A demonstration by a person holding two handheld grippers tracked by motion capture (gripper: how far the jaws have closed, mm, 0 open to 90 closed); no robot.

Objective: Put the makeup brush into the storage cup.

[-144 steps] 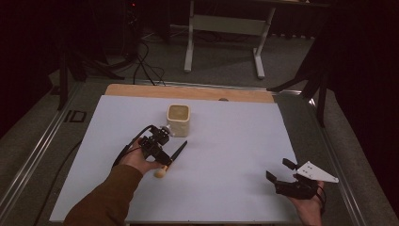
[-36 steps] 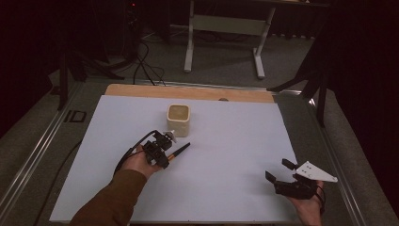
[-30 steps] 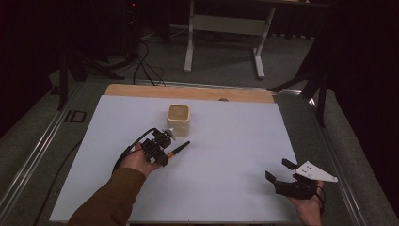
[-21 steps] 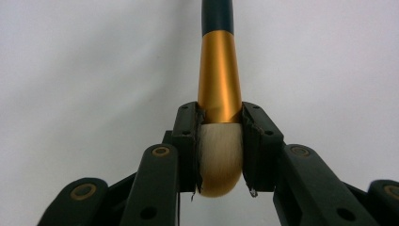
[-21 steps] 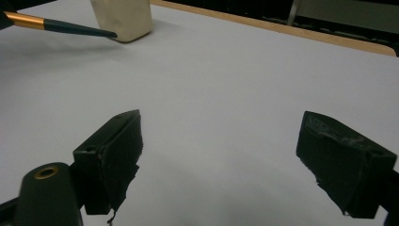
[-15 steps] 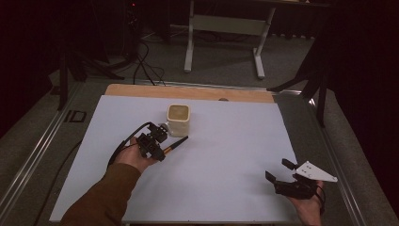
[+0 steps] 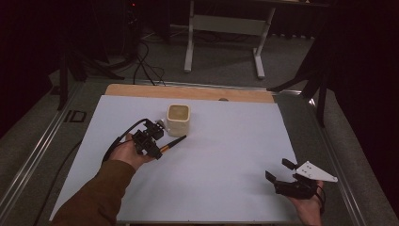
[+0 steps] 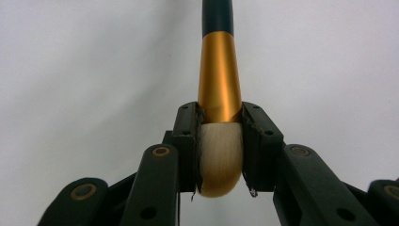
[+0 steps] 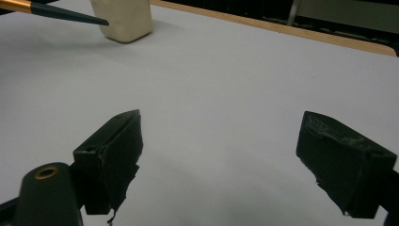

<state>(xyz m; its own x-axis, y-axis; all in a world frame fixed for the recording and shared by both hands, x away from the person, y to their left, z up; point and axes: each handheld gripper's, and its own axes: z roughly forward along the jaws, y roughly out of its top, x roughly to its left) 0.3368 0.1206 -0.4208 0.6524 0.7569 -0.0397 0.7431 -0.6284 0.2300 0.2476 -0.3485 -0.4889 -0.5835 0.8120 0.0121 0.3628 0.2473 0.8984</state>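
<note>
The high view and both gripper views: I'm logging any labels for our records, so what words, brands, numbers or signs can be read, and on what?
"ID": pale marking on the grey floor left of the table, as far as it can be read.
Brush: no print visible on its gold band or dark handle.
Cream cup: no lettering visible.
Left gripper and right gripper: no markings readable.

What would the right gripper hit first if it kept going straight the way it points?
Probably the cream cup. The right gripper is open over bare white table, pointing toward the cup and the brush held by the left gripper; depth is unclear.
</note>
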